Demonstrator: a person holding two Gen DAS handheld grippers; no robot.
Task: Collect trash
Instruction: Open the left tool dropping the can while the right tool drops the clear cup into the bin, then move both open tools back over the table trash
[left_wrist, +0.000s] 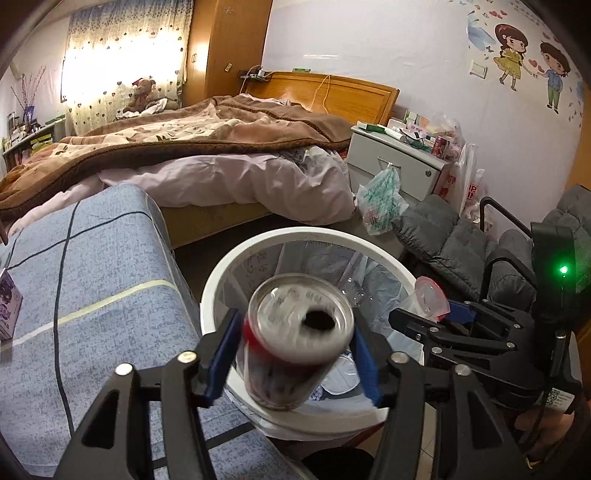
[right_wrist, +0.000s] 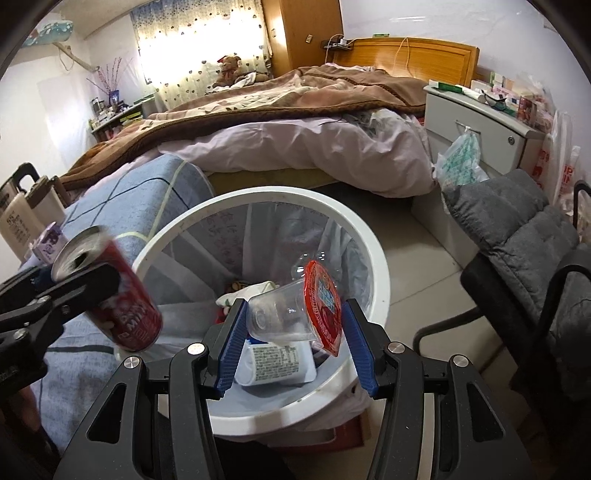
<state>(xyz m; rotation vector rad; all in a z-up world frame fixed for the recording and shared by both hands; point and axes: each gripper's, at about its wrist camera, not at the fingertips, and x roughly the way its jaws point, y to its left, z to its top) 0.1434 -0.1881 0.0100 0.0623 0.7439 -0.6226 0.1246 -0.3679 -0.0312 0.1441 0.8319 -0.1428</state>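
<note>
Right now your left gripper (left_wrist: 295, 354) has its blue pads closed on a red soda can (left_wrist: 295, 339), the open top tilted toward the camera and a little blurred. You hold it over the near-left rim of the white trash bin (left_wrist: 221, 273), which stands on the floor between the blue checked cushion (left_wrist: 110, 280) and the grey padded chair (left_wrist: 461, 243). From the right wrist view the same can (right_wrist: 122, 291) sits at the bin's left edge, above the rim (right_wrist: 373, 258).

Your right gripper (right_wrist: 291, 328) shows a clear plastic cup (right_wrist: 280, 314) with a red foil lid (right_wrist: 323, 302) lying sideways between its blue pads. The pads look spread wider than the cup, and you cannot tell whether either one touches it. The cup is above the bin's opening. Inside the lined bin lie a white labelled container (right_wrist: 275, 363) and some crumpled scraps. Beyond the bin is the bed (right_wrist: 295, 122).
</note>
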